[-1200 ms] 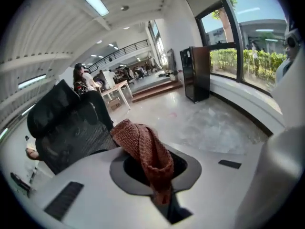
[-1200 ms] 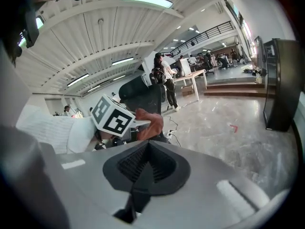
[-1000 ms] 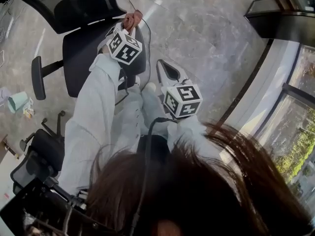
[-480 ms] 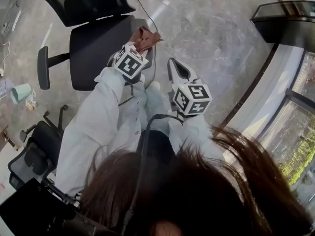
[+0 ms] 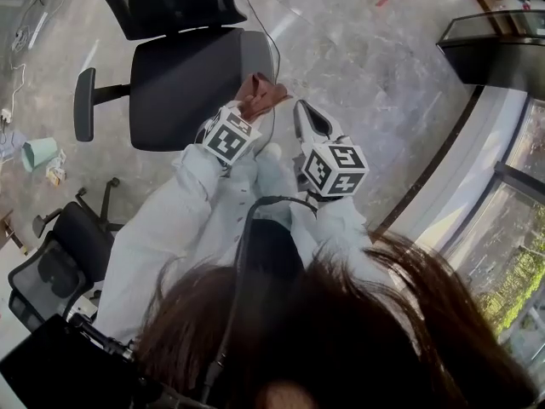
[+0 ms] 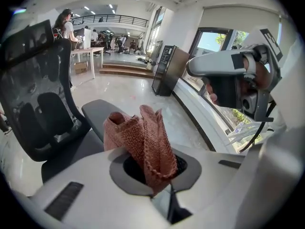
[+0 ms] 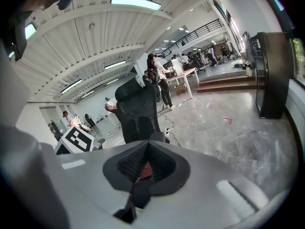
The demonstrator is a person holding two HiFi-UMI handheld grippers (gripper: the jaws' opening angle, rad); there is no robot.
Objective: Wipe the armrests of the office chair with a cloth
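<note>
Cloth (image 6: 143, 137) one; chairs (image 5: 192, 75) probably two

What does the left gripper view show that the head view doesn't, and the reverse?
Only the left gripper view: the left tongs pinching the cloth, and people by a white table far behind. Only the head view: the chair's far armrest, a teal cup on the floor, a second chair. Both: the cloth, the office chair, the right tongs.

Both arms reach forward; left gripper (image 5: 244, 112) pinches the cloth (image 5: 262, 90); right gripper (image 5: 305, 114) closed, empty.
</note>
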